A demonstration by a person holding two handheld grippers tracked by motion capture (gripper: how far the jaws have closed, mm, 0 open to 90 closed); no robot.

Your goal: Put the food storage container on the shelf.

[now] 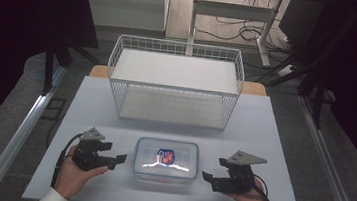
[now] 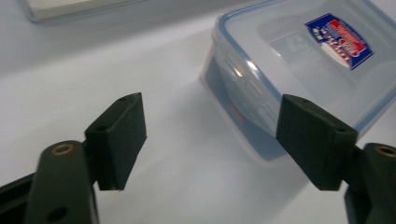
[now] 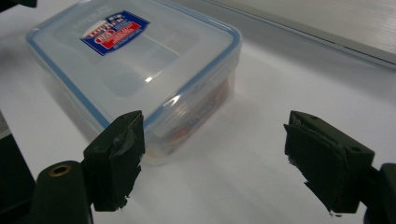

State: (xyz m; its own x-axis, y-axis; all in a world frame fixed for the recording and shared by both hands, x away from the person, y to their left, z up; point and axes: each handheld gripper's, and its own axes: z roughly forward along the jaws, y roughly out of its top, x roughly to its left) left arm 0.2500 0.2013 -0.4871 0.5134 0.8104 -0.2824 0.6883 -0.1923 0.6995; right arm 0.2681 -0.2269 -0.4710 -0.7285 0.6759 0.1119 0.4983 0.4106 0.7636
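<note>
A clear plastic box (image 1: 165, 160) with a blue-rimmed lid and a red and blue label lies flat near the front middle of the white table (image 1: 90, 106). My left gripper (image 1: 114, 154) rests in a hand just left of the box, open, jaws pointing at its left side with a small gap. In the left gripper view the box (image 2: 299, 60) lies ahead and to the right of my open left gripper (image 2: 210, 135), with nothing between the jaws. My right gripper (image 1: 213, 168) sits open just right of the box. In the right gripper view the box (image 3: 130, 60) lies ahead and to the left of that gripper (image 3: 212, 154).
A white wire basket (image 1: 174, 87) with a pale flat bottom stands behind the box at the table's far middle. Bare tabletop lies to either side of the hands. Beyond the table are dark floor, metal rails and a desk frame with cables.
</note>
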